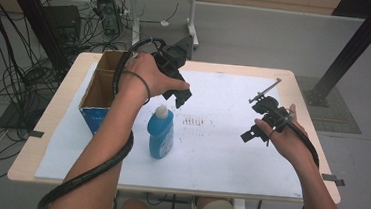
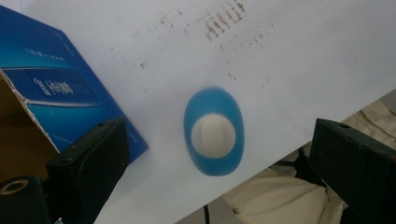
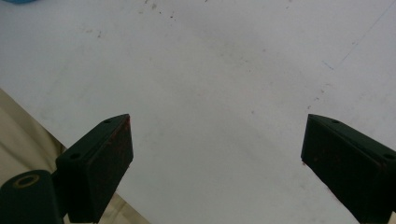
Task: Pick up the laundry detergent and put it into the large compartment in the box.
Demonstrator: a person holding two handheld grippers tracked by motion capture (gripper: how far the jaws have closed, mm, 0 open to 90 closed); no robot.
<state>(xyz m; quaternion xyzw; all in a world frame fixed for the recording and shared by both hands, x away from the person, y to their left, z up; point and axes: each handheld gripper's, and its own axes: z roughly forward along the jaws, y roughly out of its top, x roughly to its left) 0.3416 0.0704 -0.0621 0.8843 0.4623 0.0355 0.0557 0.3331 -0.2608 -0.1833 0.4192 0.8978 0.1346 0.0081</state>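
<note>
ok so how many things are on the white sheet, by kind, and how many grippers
bottle: 1, blue with a white cap, standing upright
box: 1, open cardboard with a blue side
grippers: 2, the left gripper and the right gripper, both with jaws wide apart and holding nothing
total: 4
</note>
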